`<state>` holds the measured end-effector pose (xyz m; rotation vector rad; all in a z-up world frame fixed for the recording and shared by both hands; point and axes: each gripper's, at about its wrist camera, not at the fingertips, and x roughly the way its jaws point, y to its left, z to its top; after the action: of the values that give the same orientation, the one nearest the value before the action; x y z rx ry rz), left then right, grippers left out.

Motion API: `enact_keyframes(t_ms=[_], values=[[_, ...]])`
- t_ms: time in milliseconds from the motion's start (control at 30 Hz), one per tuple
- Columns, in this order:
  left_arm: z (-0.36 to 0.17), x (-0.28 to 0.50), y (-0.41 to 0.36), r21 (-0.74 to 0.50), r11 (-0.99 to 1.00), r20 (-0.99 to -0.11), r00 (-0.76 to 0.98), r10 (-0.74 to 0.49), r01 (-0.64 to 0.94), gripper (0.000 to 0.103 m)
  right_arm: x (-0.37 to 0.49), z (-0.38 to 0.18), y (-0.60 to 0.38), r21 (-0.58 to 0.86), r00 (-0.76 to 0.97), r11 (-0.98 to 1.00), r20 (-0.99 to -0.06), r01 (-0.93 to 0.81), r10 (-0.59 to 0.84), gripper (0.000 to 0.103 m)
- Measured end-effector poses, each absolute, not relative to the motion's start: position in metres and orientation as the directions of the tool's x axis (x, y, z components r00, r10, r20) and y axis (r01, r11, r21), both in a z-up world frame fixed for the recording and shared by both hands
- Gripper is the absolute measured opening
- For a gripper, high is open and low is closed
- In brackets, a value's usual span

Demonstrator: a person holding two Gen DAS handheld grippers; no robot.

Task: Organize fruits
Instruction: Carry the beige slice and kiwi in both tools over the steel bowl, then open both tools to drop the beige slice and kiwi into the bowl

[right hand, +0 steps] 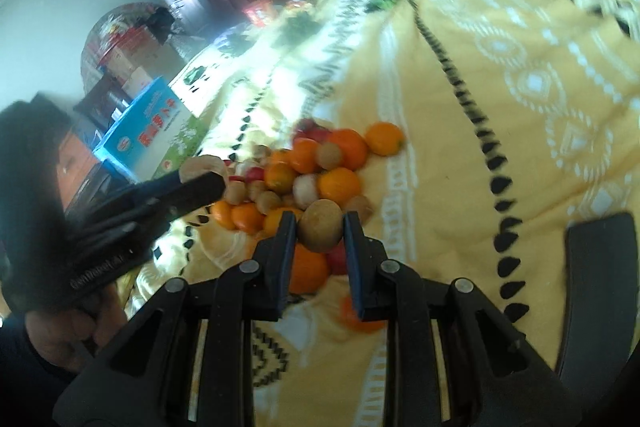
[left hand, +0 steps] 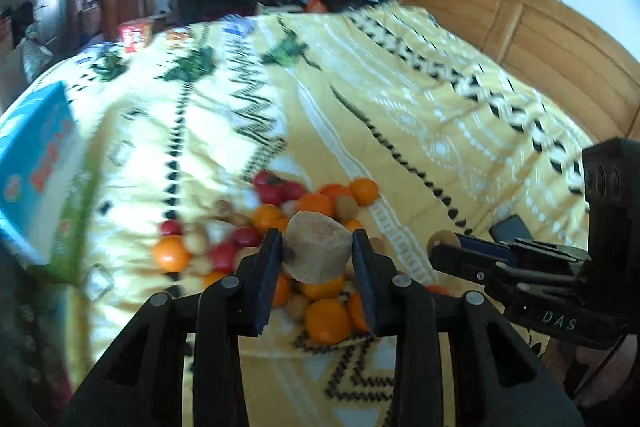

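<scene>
A: Both tools are loaded. The left tool (left hand: 316, 251) pinches a tan kiwi (left hand: 318, 247), the right tool (right hand: 320, 231) a small brown fruit (right hand: 321, 230), both above the fruit pile (left hand: 280, 223) on the bed (left hand: 400, 107).

B: Risks?

A: Round fruit could squirt from the pads; a drop might scatter the pile.
</scene>
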<state>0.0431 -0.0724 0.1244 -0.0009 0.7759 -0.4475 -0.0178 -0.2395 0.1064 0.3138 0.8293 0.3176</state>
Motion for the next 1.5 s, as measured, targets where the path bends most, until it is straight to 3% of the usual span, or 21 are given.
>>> enact_keyframes(t_ms=[367,800,1133,1500], values=[[0.198,-0.016,0.120,-0.208,0.975,-0.565,0.805,-0.181,0.073,0.036,-0.034,0.184,-0.083,0.164,0.635,0.885,-0.642,-0.435,0.431,0.024],[0.198,-0.098,0.324,-0.279,0.922,-0.539,0.838,0.082,-0.269,0.036,-0.056,0.216,0.108,0.035,0.535,0.724,-0.649,-0.689,0.541,0.024],[0.165,-0.132,0.398,-0.326,0.861,-0.584,0.799,0.142,-0.391,0.036,-0.076,0.209,0.227,-0.017,0.431,0.586,-0.694,-0.810,0.577,0.024],[0.137,-0.136,0.428,-0.334,0.822,-0.652,0.743,0.152,-0.462,0.036,-0.080,0.177,0.298,0.016,0.316,0.509,-0.767,-0.860,0.558,0.024]])
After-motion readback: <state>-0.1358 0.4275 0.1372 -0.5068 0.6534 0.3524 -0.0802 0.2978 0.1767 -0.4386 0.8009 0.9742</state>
